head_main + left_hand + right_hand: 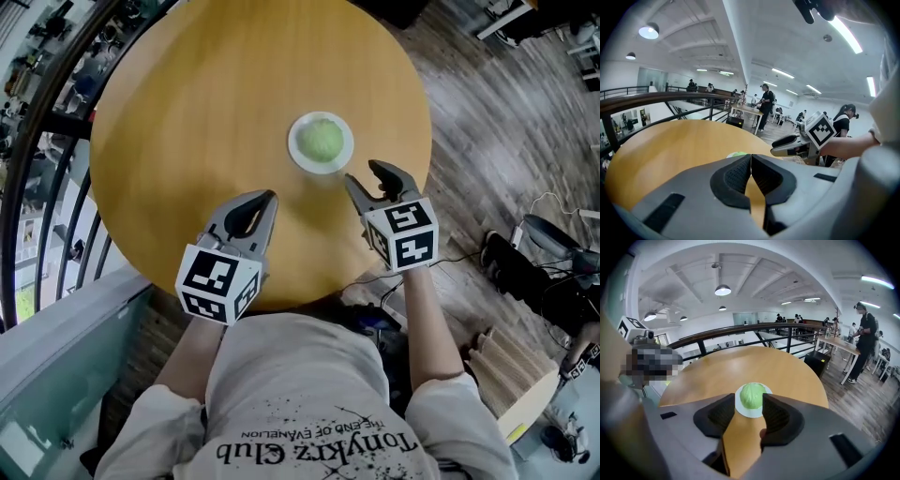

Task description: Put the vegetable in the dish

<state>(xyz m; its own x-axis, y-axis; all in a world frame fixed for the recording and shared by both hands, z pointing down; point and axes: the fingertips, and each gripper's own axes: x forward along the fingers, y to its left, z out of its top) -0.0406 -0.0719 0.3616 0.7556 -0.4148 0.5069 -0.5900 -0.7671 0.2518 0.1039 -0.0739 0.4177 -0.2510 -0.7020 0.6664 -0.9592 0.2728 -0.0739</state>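
Observation:
A round green cabbage (321, 140) sits in a small white dish (296, 156) right of centre on the round wooden table (178, 131). My right gripper (362, 173) hangs just near and right of the dish, open, nothing between its jaws; in the right gripper view the cabbage (752, 394) and dish (750, 414) show through the gap of that gripper (749, 401), apart from it. My left gripper (269, 199) is over the table's near part, left of the dish, shut and empty. In the left gripper view its tips (751, 157) meet; the cabbage (737, 153) peeks beyond.
A dark curved railing (42, 141) runs past the table's left side over a lower floor. Wooden floor (506, 122) lies to the right, with cables and a stack of wooden pieces (511, 361). People stand at desks in the background (765, 105).

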